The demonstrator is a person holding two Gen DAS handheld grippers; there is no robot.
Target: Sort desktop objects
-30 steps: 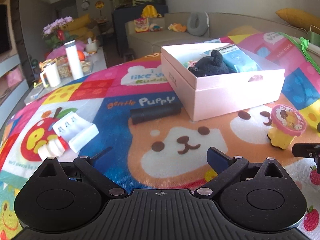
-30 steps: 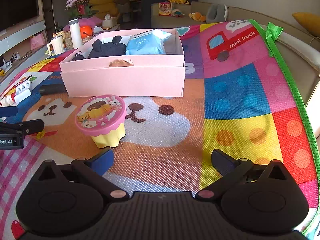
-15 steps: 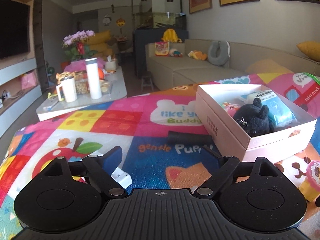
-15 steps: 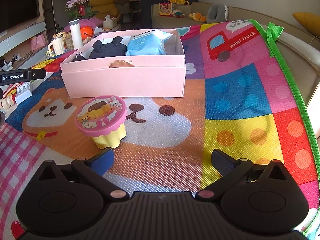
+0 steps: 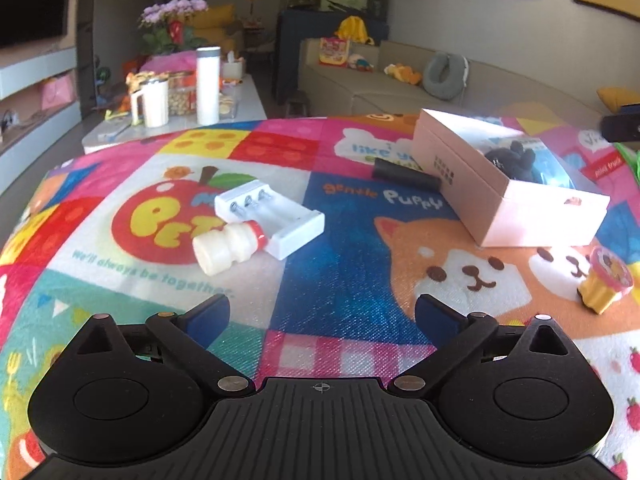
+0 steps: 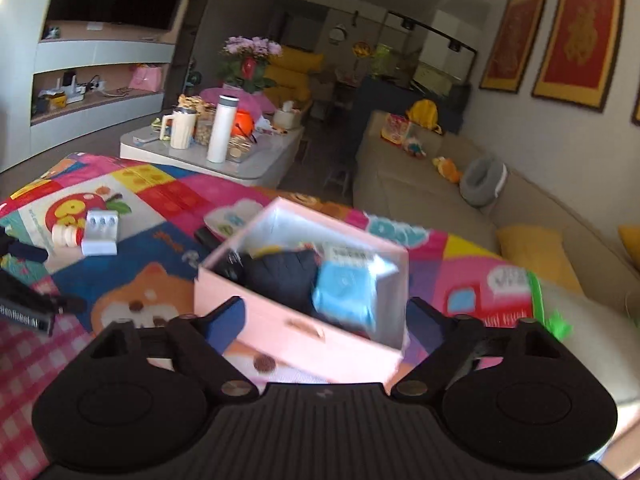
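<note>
While left claw spreads wider w/ nothing between, milk bottle lies touching battery holder, frame center-left. Right claw is closing, empty, pink box blurred beyond it.

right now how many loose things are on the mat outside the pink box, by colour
white: 2, bottle and battery case
black: 1, tube
yellow and pink: 1, cup
total: 4
</note>
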